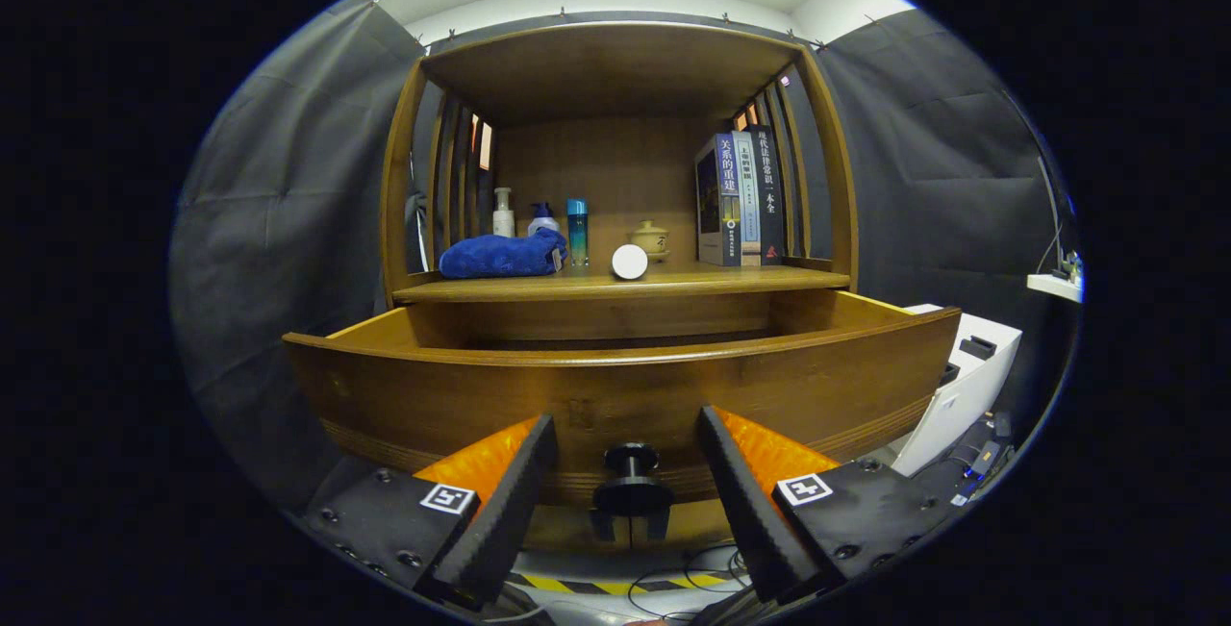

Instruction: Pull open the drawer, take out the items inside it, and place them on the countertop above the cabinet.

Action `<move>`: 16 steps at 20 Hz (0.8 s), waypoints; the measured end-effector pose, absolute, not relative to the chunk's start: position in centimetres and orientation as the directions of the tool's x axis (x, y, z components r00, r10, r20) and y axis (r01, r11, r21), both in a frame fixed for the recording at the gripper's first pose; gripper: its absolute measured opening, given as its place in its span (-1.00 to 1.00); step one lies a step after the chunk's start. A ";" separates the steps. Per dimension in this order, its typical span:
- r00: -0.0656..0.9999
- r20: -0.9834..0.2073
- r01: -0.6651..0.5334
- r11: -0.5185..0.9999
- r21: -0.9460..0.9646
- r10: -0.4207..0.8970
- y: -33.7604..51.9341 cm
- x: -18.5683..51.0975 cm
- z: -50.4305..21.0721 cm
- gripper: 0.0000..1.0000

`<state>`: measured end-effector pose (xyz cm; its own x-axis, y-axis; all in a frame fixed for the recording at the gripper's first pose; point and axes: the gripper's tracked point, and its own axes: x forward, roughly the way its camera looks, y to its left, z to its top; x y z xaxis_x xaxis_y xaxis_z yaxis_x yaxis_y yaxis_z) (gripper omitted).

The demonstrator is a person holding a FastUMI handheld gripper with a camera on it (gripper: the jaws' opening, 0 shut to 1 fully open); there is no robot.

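On the left of the worktop (596, 287) above the cabinet, a folded blue towel (502, 256) lies near the front edge, against the slatted side of the wooden hutch. Just behind and to its right stand a white pump bottle (503, 212), a smaller bottle with a blue cap (543, 218) and a tall blue bottle (577, 232), close together in a row. Further right, a round white object (630, 262) sits at the front edge of the worktop, with a small lidded yellow pot (650, 238) just behind it. Towards the right side, three books (741, 198) stand upright, touching one another and leaning against the slats. Below the worktop, the drawer (615, 386) is pulled out, its curved wooden front facing the camera; its inside is hidden behind that front, so its contents cannot be seen. The black knob (631, 461) sticks out from the middle of the drawer front, low down. The hand-held gripper (627, 487) is open, its two dark fingers (510, 501) spread wide on either side of the knob and touching neither it nor the drawer front; the knob sits between them, clear of both pads. To the right of the drawer, beyond the cabinet, stands a white box-shaped unit (971, 376). On the floor under the fingers runs a strip of yellow-and-black tape (615, 586), with thin cables lying across it.
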<state>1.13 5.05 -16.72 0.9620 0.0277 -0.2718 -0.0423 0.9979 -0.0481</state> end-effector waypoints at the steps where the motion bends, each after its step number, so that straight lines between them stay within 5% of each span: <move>1: 0.963 -0.269 -0.044 0.998 -0.047 0.030 5.0 1.7 -16.6 0.97; 16: 0.956 -0.292 -0.044 0.998 -0.034 0.032 5.5 11.2 -17.7 0.97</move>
<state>11.16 5.48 -17.69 0.9559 0.0323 -0.2921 -0.0441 0.9984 -0.0341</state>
